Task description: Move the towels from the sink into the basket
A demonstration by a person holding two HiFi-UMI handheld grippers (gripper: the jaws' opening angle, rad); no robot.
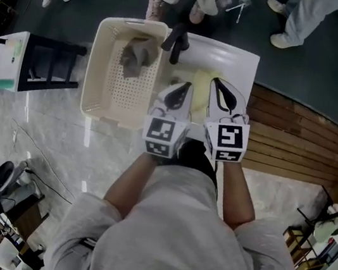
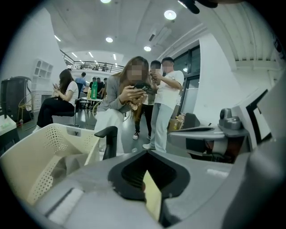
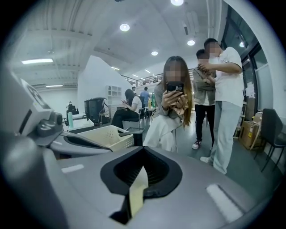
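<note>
White sink stands beside the cream basket (grey towel already inside). The yellow towel lies in the sink, just ahead of both tips. Left gripper and right gripper are clenched; the yellow sliver between each pair of jaws is possibly the towel beneath.

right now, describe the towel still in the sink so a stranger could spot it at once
Find the white sink beside the cream perforated basket. In its bowl, just right of the black faucet, lies a pale yellow towel. The grey towel, the only other one, sits in the basket.
</note>
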